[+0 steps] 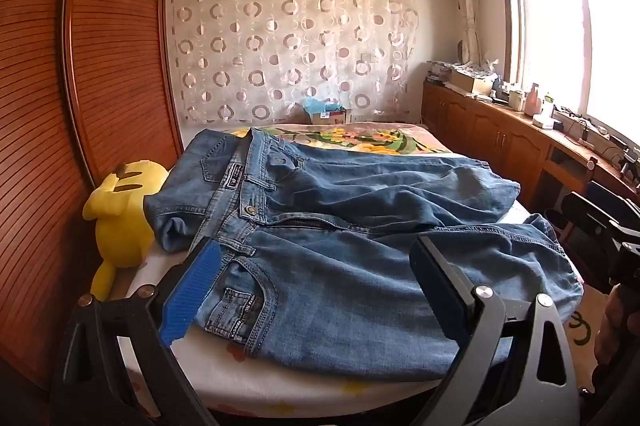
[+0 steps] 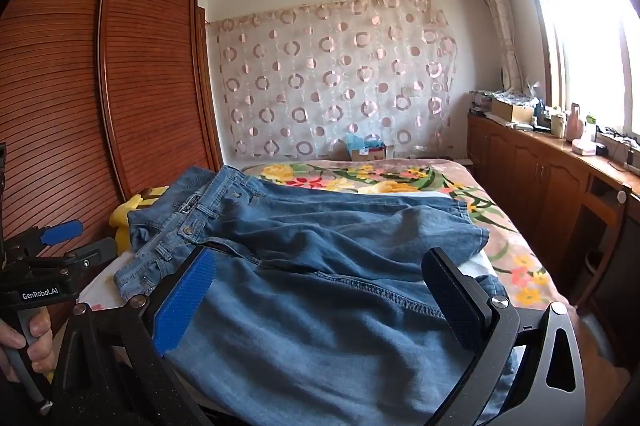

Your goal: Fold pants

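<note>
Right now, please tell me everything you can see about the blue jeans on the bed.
The jeans are mid-blue denim, faded in places, with lighter stitching, a metal waist button, belt loops, a small label patch and front pockets. The zip looks open. They lie spread, wrinkled and unfolded on the bed, waist to the left, legs running right, the far leg partly over the flowered blanket. A yellow plush toy sits by the waist. Both grippers are open, not gripping them.

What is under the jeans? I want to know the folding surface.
The jeans lie on a bed: pale printed sheet at the near edge, floral blanket behind. What is directly beneath the denim is covered.
</note>
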Available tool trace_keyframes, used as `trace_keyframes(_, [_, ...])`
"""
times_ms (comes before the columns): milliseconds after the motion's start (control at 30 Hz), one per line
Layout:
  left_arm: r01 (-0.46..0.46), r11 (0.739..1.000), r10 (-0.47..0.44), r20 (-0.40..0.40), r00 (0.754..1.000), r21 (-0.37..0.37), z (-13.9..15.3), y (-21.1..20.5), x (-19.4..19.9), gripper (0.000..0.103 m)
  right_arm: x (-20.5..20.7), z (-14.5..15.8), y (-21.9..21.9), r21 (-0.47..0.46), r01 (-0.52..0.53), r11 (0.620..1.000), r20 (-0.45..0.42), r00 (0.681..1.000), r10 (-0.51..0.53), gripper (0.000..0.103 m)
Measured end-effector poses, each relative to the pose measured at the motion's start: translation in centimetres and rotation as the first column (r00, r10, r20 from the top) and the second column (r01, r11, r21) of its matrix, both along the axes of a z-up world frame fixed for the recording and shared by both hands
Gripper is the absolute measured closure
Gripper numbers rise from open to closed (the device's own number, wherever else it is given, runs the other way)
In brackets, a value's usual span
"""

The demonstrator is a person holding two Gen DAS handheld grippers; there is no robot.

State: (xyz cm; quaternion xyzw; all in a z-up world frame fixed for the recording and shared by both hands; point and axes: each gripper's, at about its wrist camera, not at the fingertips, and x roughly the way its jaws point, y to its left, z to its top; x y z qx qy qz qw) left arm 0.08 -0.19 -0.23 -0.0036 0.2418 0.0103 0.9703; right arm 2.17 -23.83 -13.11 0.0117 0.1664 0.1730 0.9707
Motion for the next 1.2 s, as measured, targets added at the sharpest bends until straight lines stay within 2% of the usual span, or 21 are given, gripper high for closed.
trace_keyframes(1200, [0.002,1.000,-0.002,0.002,1.000,0.006,-0.11,-0.26,-0.10,0.007,-0.37,-0.12,-0.49,0.011,0.011,1.000,-0.014,1.000,-0.011,0.000])
